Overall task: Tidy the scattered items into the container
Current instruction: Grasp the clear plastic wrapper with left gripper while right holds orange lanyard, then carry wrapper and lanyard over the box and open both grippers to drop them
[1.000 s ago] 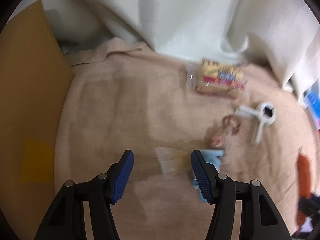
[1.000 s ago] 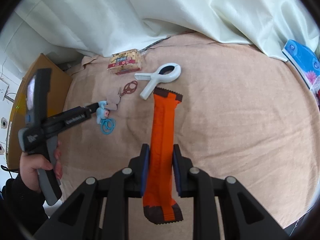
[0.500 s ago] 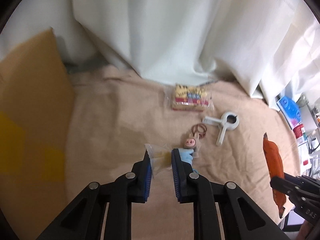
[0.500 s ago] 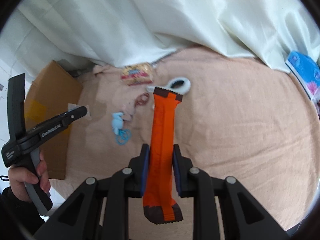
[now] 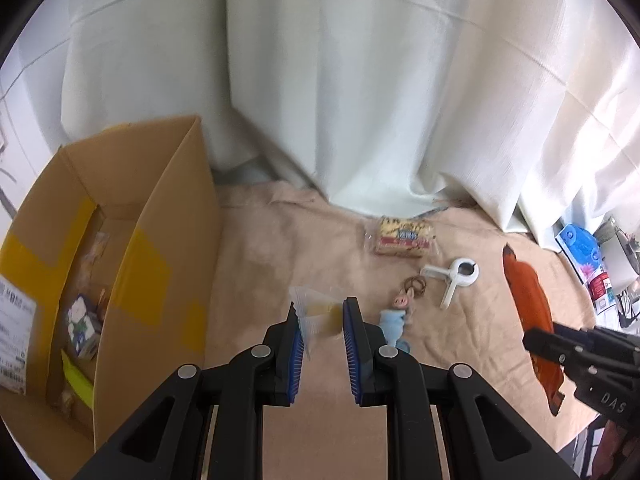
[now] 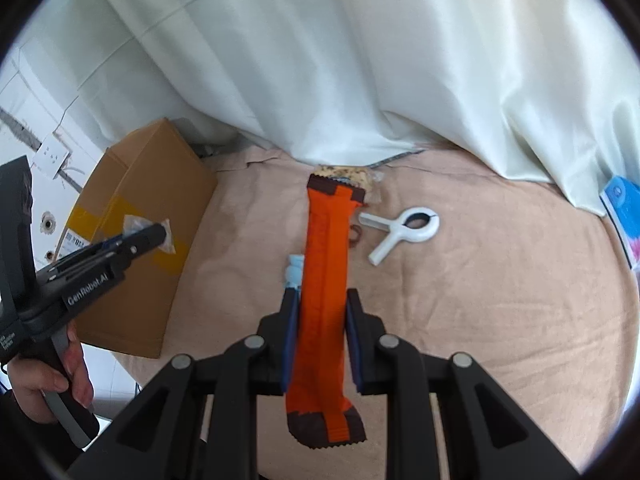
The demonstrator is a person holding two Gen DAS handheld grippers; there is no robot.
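The left gripper (image 5: 322,334) has its blue-padded jaws clenched on a small clear plastic sachet with a yellowish filling (image 5: 316,314), held in the air above the beige towel-covered surface (image 5: 272,264). The right gripper (image 6: 320,334) is clamped across the middle of a long orange snack wrapper with dark brown crimped ends (image 6: 326,264), whose long axis runs straight out along the fingers, one end hanging below the jaws and the other pointing away. The open brown cardboard box with yellow tape patches (image 5: 132,264) stands to the left of both grippers at the edge of the surface; in the left wrist view its open top faces up, with a few items already at the bottom. The relation that matters is this sideways offset: the sachet lies just to the right of the box's near wall, so the left gripper is much the nearer of the two and probably needs only a short move leftward over the wall before it lets go. The orange wrapper is well apart from the box, with the left gripper between it and the opening, so it likely goes second. A white plastic spring clip (image 5: 456,280), a yellow-and-red biscuit packet (image 5: 404,238), a brown hair tie (image 5: 416,282) and a pale blue soft toy keychain (image 5: 394,322) lie on the towel, not yet collected.
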